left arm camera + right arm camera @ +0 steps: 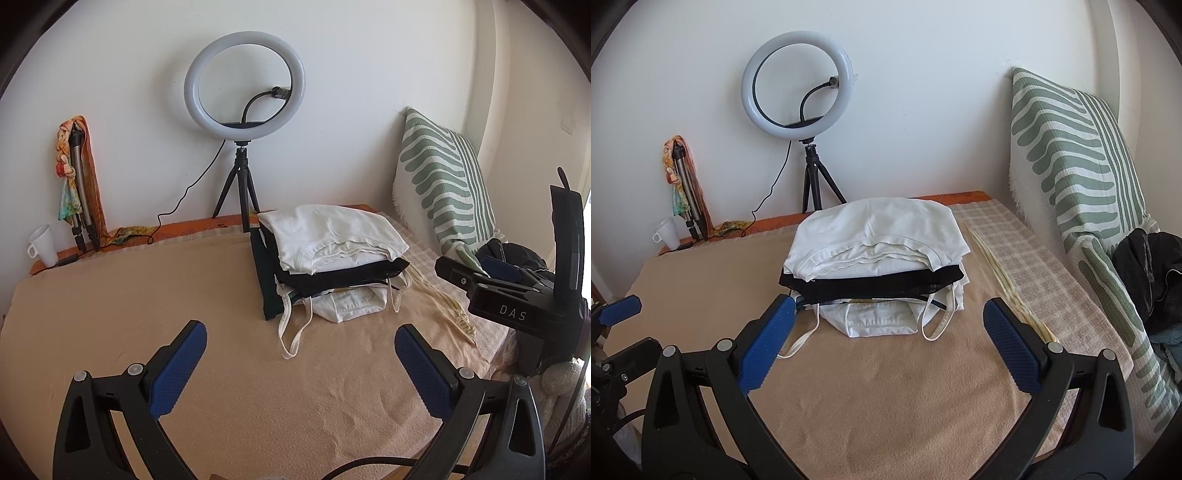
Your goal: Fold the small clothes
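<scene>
A stack of folded small clothes [332,258] [875,258] rests on the peach blanket [147,295] [886,387]: a white garment on top, a black one under it, white strappy pieces at the bottom. My left gripper [301,343] is open over bare blanket, in front of and left of the stack, holding nothing. My right gripper [888,321] is open just in front of the stack with nothing between its blue pads [764,347]. The right gripper's body [517,295] shows at the right of the left wrist view. The left gripper's tip [620,310] shows at the left edge of the right wrist view.
A ring light on a tripod [243,85] [799,81] stands at the back by the wall. A white mug [42,240] [666,227] and a folded tripod with a scarf [79,177] sit at back left. A green-striped cushion [443,173] [1082,166] leans at right beside dark clothing [1148,266].
</scene>
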Demonstrator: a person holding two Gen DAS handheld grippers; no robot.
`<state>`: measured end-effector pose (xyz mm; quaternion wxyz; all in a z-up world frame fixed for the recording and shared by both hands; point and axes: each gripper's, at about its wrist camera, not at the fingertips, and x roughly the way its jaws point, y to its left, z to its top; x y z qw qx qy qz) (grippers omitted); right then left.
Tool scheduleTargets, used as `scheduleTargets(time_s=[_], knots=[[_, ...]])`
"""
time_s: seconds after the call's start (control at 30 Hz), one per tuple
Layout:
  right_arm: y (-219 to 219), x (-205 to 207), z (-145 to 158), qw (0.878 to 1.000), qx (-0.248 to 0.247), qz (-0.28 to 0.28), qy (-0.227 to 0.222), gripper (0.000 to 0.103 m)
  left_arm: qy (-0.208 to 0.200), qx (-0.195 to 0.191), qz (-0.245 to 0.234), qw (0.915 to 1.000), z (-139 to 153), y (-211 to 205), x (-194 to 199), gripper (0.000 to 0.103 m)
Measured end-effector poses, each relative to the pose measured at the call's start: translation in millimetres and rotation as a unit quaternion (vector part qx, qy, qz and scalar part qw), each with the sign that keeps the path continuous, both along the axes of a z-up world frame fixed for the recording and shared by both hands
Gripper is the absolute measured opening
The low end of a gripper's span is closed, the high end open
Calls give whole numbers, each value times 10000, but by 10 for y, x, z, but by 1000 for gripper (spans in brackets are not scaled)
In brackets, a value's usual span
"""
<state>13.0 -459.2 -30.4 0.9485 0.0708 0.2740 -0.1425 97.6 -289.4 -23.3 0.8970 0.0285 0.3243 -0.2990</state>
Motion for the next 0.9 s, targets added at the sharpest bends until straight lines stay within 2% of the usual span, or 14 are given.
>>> scheduleTargets(time_s=[0.27,0.9], knots=[[26,-20,16,10000,-31,27,31,103,-91,27,-1,10000,41,6,-23,103],[-14,-5,-3,9999,-1,74,69,103,6,33,33,10000,9,-17,-21,103]])
